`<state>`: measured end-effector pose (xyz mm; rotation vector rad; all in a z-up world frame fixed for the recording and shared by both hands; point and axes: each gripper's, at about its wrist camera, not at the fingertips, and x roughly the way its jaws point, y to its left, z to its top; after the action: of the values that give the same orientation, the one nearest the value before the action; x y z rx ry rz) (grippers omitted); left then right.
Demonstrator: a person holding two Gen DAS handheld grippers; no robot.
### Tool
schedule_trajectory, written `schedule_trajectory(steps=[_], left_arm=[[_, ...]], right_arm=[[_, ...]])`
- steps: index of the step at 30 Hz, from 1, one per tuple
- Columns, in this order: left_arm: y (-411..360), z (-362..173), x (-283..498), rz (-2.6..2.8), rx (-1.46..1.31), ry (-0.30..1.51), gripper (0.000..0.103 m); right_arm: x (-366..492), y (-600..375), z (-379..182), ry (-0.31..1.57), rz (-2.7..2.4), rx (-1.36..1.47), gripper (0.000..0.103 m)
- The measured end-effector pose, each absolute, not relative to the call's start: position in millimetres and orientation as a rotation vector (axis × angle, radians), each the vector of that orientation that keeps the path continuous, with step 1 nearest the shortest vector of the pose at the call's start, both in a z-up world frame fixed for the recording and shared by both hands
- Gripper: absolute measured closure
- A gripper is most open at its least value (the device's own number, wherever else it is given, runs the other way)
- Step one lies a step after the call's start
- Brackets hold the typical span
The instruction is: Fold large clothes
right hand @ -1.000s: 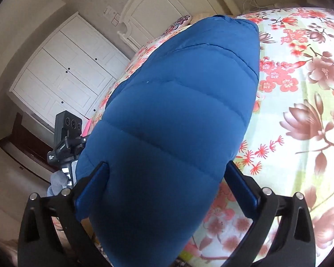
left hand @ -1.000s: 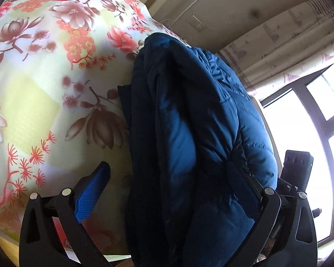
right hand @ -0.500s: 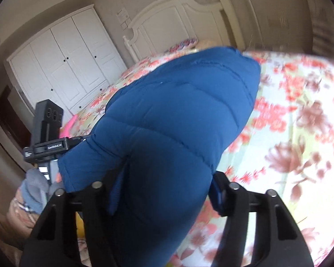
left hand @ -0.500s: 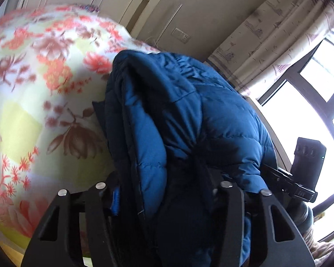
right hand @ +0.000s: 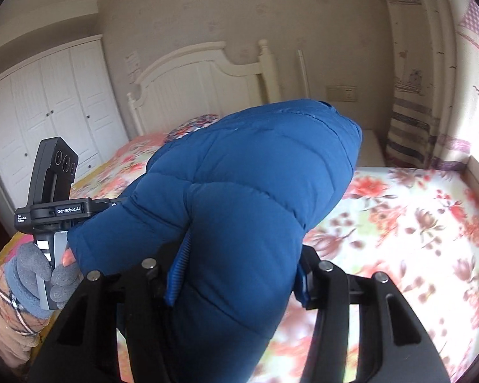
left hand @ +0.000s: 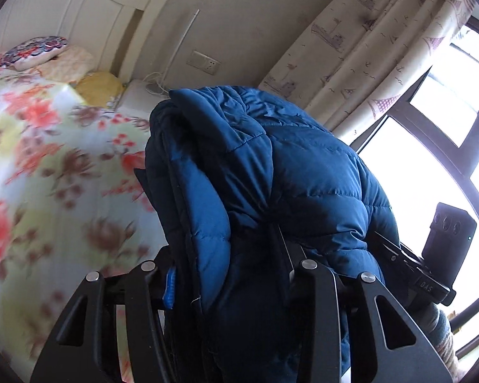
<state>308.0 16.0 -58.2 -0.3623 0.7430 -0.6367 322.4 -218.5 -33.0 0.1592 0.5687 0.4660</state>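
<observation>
Bed w/ floral sheet point(right hand: 408, 223) and white headboard point(right hand: 194, 83) filled the rm, white wardrobe point(right hand: 44, 108) to one side, patterned curtain point(left hand: 361, 54) by the window point(left hand: 447, 102). Blue puffer jacket point(right hand: 239, 198) hung bunched above the sheet, off the bed, held at both ends. Left gripper point(left hand: 230, 287) and right gripper point(right hand: 239, 274) each had jaws closing w/ pads pressed on jacket folds; gloved hand point(right hand: 38, 277) gripped the left unit's handle.

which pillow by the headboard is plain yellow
The small yellow pillow nearest the bed's corner; the other pillow beside it has a red and blue pattern.
</observation>
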Motion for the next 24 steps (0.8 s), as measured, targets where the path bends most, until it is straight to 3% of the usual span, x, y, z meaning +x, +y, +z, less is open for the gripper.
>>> schedule_trajectory(steps=[4, 6, 8, 13, 15, 17, 19, 21, 24], left_arm=[[-30, -101, 358, -0.581, -0.333, 0.844, 0.068], [-38, -119, 363, -0.553, -0.349, 0.803, 0.059], [-37, -121, 359, -0.539, -0.385, 0.801, 0.057], [-40, -105, 341, -0.439, -0.264, 0.763, 0.049], [-34, -99, 327, -0.34, -0.235, 0.713, 0.024], [-28, -95, 313, -0.248, -0.24, 0.655, 0.014], [-14, -95, 296, -0.166, -0.253, 0.621, 0.009], [-2, -88, 279, -0.096, -0.235, 0.597, 0.009], [13, -58, 245, -0.009, -0.099, 0.523, 0.008]], right_arm=[[373, -258, -71, 0.694, 0.411, 0.188, 0.045], [391, -274, -106, 0.755, 0.397, 0.263, 0.024], [389, -279, -106, 0.738, 0.357, 0.262, 0.008], [346, -244, -60, 0.587, 0.145, 0.076, 0.006], [334, -211, -48, 0.54, 0.203, 0.021, 0.007], [333, -177, -48, 0.538, 0.209, -0.086, 0.007], [346, -134, -73, 0.656, 0.278, -0.227, 0.007], [338, -112, -82, 0.63, 0.226, -0.362, 0.009], [303, -123, -58, 0.617, 0.276, -0.293, 0.013]])
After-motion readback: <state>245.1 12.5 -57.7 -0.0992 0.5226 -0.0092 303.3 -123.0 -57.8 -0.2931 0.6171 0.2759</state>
